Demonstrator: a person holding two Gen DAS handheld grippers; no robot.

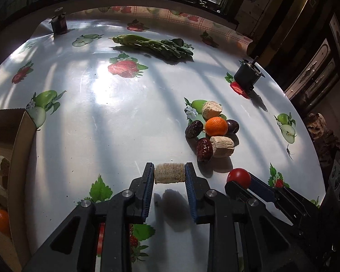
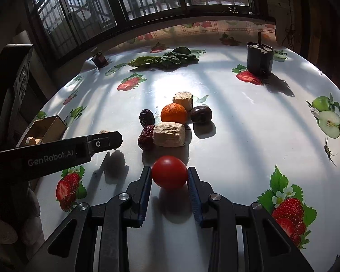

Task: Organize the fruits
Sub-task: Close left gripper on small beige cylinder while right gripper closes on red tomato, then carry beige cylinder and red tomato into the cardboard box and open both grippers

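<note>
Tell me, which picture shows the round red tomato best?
The right wrist view: the round red tomato sits whole and centred between the right tongs. The left wrist view shows it off to the side, partly hidden.

Left gripper and right gripper: black angular frames, blue ribbed pads, silver pivot screws; white "GenRobot.AI" lettering.

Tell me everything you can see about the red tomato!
The tomato is small, round and smooth, deep red with a soft shine on top, and no stem shows. The right claw holds it, one blue pad pressed on each side. It casts a dark shadow on the table below, but whether it is lifted or touching cannot be told. It sits just in front of the fruit pile, closest to the pale chunk and the date, touching neither.
</note>
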